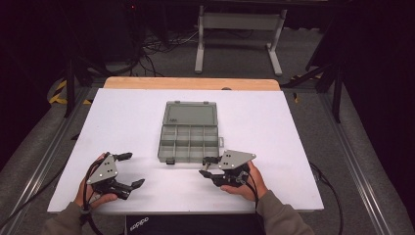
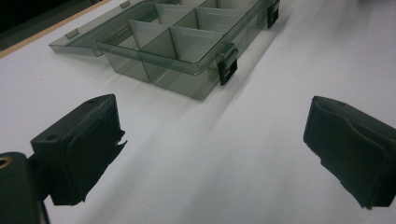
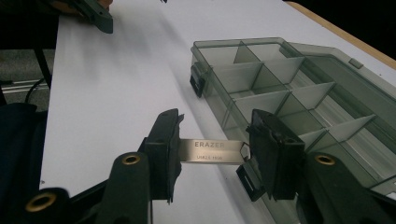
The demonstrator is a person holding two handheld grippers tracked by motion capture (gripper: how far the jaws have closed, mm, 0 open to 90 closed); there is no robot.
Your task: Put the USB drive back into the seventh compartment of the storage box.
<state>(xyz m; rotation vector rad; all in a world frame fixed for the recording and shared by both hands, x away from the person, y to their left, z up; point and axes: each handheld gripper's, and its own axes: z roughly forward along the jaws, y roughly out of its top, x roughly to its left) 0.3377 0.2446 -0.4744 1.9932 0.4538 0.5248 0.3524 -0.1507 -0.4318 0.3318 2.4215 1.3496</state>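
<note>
Right claw point(image 3: 212, 151) grips a metal ERAZER stick point(image 3: 212, 152) endwise beside the open organizer box point(image 1: 189, 130); left claw point(image 2: 210, 154) gapes empty. Best carried level over a compartment.

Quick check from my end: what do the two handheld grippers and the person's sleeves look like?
Both the left gripper and the right gripper are black with two blocky jaws, brass-coloured screws, a grey three-cornered plate with small holes on top, and trailing black cables. The sleeves are grey-olive.

Bare white table point(image 1: 127, 122) left and right of the open compartment box point(image 1: 189, 132).
</note>
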